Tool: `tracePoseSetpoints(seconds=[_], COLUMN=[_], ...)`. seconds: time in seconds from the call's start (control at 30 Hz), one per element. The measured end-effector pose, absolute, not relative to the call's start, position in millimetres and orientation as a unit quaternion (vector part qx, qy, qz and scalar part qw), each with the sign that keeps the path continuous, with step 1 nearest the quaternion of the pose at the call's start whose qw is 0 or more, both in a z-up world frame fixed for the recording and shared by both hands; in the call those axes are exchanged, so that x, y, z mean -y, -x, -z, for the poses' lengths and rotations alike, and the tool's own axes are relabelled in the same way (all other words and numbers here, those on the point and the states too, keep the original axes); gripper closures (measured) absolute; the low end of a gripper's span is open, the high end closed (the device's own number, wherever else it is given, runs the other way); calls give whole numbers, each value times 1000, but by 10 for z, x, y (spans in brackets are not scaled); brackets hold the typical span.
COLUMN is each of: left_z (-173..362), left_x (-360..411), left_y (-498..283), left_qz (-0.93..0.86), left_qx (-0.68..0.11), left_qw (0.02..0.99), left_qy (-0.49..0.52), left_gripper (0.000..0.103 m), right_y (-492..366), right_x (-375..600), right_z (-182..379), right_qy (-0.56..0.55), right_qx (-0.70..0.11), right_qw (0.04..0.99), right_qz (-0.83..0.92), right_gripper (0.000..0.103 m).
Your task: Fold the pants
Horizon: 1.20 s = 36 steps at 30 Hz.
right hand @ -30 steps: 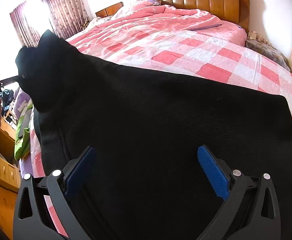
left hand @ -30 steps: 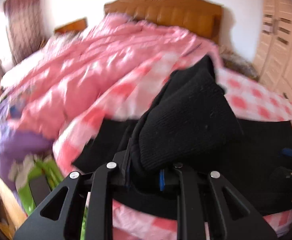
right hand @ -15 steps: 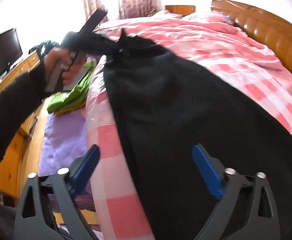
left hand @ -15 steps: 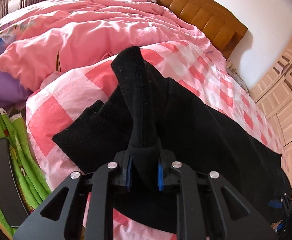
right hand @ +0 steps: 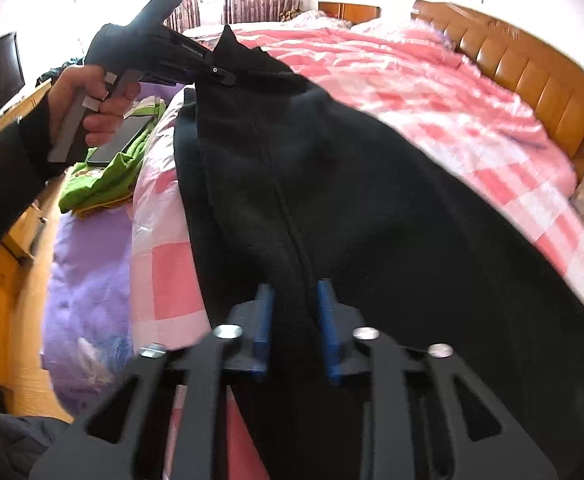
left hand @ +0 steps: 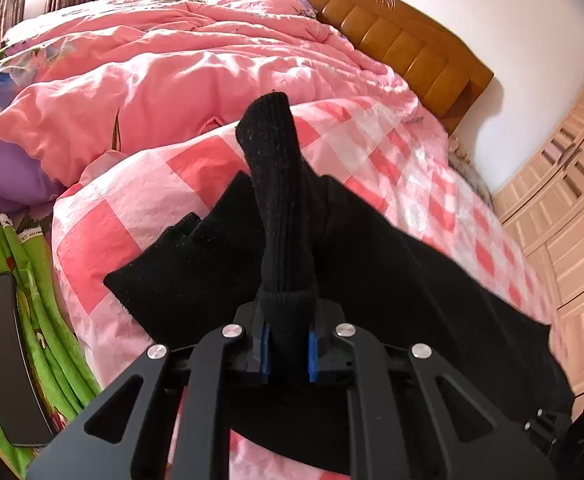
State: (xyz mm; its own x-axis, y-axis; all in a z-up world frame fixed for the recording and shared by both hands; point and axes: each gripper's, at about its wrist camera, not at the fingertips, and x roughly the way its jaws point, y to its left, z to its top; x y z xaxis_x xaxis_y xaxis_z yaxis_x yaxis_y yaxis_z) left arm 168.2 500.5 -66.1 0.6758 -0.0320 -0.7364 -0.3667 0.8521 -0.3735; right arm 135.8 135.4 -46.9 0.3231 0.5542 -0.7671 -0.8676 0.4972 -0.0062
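Black knit pants [right hand: 331, 184] lay lengthwise on checked bedsheet [right hand: 471, 120], unfolded; ribbed cuff [left hand: 280, 216] pinched by left gripper [left hand: 288, 344], right gripper [right hand: 295, 320] just clamped on fabric ridge.

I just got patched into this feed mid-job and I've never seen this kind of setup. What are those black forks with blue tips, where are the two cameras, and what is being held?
There is no robot arm here. A person holds a handheld gripper in each hand, and each one carries a camera that looks forward along its two fingers, so the black forks at the bottom of each picture are the gripper itself.

In the left wrist view, the left gripper is shut on a ribbed cuff of the black pants. In the right wrist view, the right gripper has just been closing and now pinches a fold of the same pants; farther off you see the person's hand with the other gripper.

The pants lie on a pink checked bedspread, beside a rumpled pink duvet. A dark phone rests on green cloth at the bed's edge.
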Motion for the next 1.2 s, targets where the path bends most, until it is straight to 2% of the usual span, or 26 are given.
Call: tracePoseSetpoints(seconds=[0.27,0.37,0.47,0.7,0.83,0.9,0.93,0.97,1.0,1.03,1.13,1.2], left_z=[315,681,963,860,1038,1014,988,940,838,734,432,347], left_x=[-4967,-5106,-5172,-5173,-5299,-5378,-5397,-5403,-5380,-5313,-4845,-4358], left_y=[-1380,-1481,-1533,-1289,-1284,-1249,-1222,-1185,-1084,-1008,-953,-1035], left_qz=[-96,-101,-89,-92,-77,-69,-73,-97,-154,-191,-205,-165], left_qx=[-367,-409,-411,-386,-395,-381,-373,-365,-341,-323,-305,-320], left_qw=[890,866,864,856,841,837,840,843,853,863,899,917], left_qy=[253,269,278,330,361,386,388,383,364,338,240,173], left_gripper=[91,90,88,88,85,74,44,3,3,2,2,2], right_y=[-1287,-1279,-1249,-1189,-1227,-1221,-1207,-1182,-1149,-1109,-978,-1003], right_x=[-1207,-1298,-1374,-1362,-1352,-1349,-1351,-1343,-1322,-1291,-1049,-856], right_z=[180,331,510,473,535,516,508,486,464,441,310,265], right_qy=[172,189,209,210,196,198,200,196,191,186,152,128], right_qx=[-360,-371,-384,-382,-387,-393,-395,-400,-402,-398,-376,-379], right_qw=[778,773,763,761,761,759,756,747,744,746,760,773], right_qz=[-485,-479,-477,-481,-482,-480,-482,-493,-498,-500,-508,-492], right_gripper=[92,92,92,92,90,85,70,35,12,6,6,6])
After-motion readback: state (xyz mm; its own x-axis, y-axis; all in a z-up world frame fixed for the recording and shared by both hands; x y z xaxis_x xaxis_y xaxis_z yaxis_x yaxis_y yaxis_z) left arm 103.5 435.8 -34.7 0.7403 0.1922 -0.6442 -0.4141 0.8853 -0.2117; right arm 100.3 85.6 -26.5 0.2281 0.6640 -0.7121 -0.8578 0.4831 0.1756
